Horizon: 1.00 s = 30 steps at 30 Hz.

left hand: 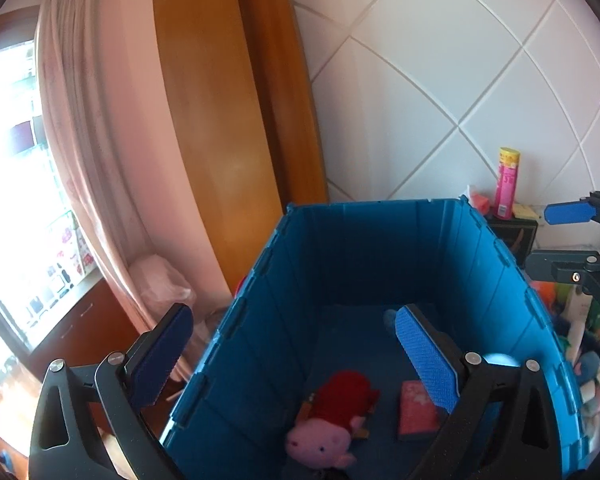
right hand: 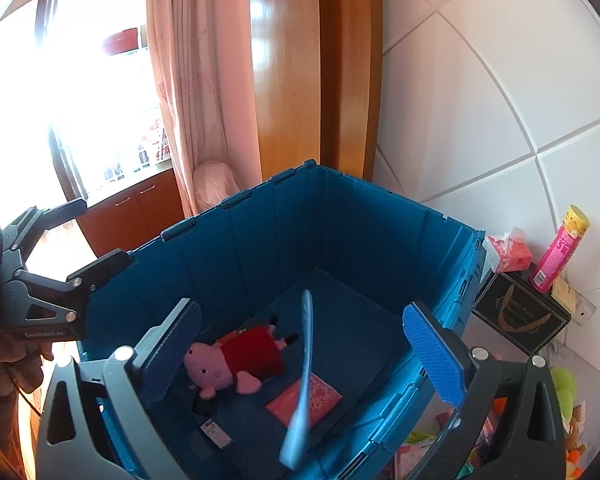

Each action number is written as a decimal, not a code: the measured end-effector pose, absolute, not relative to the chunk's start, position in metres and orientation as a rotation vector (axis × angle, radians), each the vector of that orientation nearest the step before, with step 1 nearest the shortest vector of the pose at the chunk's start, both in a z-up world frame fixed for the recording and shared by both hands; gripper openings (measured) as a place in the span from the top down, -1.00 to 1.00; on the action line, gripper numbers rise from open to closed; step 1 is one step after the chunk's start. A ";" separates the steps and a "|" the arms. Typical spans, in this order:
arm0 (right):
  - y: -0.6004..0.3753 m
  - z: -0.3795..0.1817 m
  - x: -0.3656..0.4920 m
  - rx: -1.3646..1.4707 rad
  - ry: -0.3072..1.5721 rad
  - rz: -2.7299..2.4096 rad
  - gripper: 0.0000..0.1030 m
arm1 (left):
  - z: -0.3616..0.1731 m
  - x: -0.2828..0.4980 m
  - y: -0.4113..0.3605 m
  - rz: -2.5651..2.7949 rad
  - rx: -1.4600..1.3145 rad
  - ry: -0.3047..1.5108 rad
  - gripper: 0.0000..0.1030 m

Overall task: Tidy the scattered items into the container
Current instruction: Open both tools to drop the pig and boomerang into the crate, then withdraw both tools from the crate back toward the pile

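Inside the blue crate (right hand: 340, 216), a blurred blue strip (right hand: 302, 384) stands lengthwise between the spread right gripper (right hand: 304, 356).

Right tool (right hand: 304, 360) open above blue crate (right hand: 340, 216); blurred blue item (right hand: 302, 396) mid-air; pig plush (right hand: 236, 360), pink packet (right hand: 320, 400) inside

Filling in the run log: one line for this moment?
left gripper: open, empty | right gripper: open | light-blue item: blurred, over blue crate | pig plush, pink packet: inside
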State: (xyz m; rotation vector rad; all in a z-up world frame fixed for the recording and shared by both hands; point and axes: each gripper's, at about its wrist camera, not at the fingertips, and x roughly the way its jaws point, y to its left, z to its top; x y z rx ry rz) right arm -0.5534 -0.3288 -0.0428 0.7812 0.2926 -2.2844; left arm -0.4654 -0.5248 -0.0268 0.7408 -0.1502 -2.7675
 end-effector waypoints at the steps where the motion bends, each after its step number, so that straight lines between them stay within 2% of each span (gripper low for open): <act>1: -0.326 -0.043 -0.553 0.783 0.286 -2.288 -1.00 | -0.026 -0.465 -0.523 -2.771 0.742 -0.147 -0.99; 13: -0.268 -0.041 -0.537 0.776 0.220 -2.361 -1.00 | -0.022 -0.468 -0.474 -2.853 0.763 -0.202 -0.99; 30: -0.066 -0.066 -0.503 0.899 0.049 -2.585 -1.00 | -0.023 -0.474 -0.291 -3.067 0.864 -0.399 -0.99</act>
